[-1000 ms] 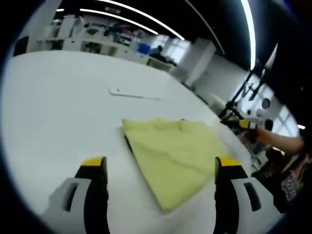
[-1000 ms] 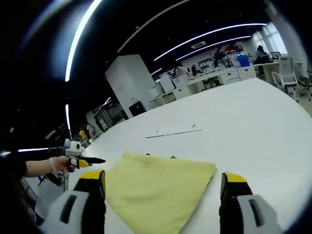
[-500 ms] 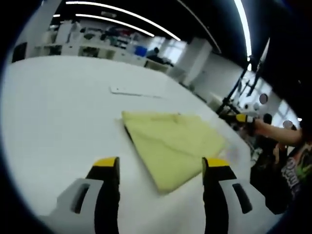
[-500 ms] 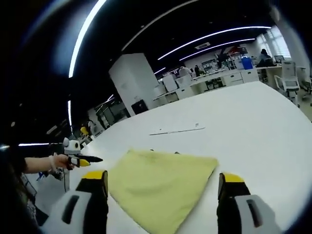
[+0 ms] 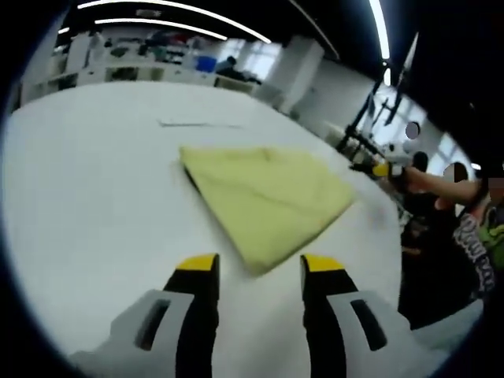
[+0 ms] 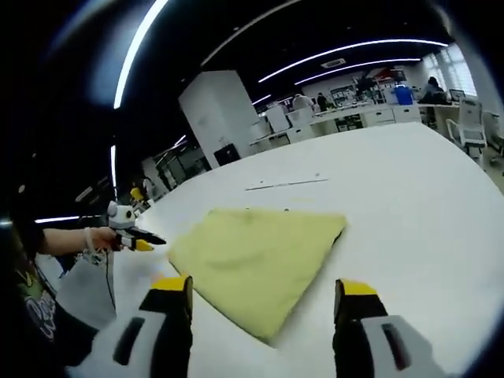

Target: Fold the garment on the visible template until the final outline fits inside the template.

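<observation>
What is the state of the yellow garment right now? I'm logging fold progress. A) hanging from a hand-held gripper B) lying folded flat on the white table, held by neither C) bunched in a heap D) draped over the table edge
B: the yellow garment lies folded flat on the white table, with both hand-held grippers' jaws short of it.

Your left gripper [image 5: 257, 268] now has its yellow-tipped jaws much closer together than a second ago, a narrow gap left between them, and nothing is held. Your right gripper [image 6: 263, 289] has also drawn its jaws inward, though less, and a wide gap remains. Both sit above the white table [image 5: 87, 181], short of the near corner of the folded yellow garment [image 5: 264, 197], and neither touches it. In the right gripper view your left gripper [image 6: 132, 235] sits a little higher and closer to the garment's [image 6: 256, 252] left edge than before.
</observation>
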`<state>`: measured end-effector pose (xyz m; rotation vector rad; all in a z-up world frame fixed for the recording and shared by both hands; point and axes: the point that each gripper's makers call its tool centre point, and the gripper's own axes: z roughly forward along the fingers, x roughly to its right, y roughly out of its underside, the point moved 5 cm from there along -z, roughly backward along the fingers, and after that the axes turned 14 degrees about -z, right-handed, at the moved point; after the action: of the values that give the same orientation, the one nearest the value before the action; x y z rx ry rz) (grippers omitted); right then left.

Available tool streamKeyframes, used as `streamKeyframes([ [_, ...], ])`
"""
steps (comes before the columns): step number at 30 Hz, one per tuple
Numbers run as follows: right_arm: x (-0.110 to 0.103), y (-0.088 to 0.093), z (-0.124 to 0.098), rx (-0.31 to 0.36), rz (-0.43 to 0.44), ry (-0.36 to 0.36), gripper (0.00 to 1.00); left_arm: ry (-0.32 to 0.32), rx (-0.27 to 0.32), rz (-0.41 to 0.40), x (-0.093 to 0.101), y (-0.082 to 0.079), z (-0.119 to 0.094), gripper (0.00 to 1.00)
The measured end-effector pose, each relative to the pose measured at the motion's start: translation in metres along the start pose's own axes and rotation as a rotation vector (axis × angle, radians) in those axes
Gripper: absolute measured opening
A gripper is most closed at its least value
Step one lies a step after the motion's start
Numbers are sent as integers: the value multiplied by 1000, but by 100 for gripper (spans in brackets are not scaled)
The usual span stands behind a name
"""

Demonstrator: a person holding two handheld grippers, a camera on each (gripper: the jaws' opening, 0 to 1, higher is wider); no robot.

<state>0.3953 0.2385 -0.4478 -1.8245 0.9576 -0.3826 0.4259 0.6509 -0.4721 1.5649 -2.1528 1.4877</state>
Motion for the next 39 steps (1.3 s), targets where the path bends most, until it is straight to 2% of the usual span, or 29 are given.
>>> streamKeyframes([
  [2,-1,9,-4,-30,-34,21,56,0,2,-9,-1,4,2,32],
  [5,0,21,-3,-38,-5,9,51,-8,1,-22,-4,10,5,31],
  [9,2,36,0,-71,-30,4,43,-15,-3,-32,-7,17,7,29],
  [13,2,47,4,-92,-54,4,24,-13,-1,-21,-7,20,8,28],
  [14,3,49,6,-96,-51,11,22,-11,5,-16,-7,21,8,27],
  [19,3,56,12,-103,-60,15,18,-3,9,-9,-7,22,11,23],
  [26,3,54,16,-100,-55,23,14,6,28,-15,-7,20,15,17],
  [33,3,54,13,-94,-56,27,13,5,27,7,-6,18,19,6],
  [39,1,53,14,-88,-56,33,11,5,30,-2,-7,17,20,3],
])
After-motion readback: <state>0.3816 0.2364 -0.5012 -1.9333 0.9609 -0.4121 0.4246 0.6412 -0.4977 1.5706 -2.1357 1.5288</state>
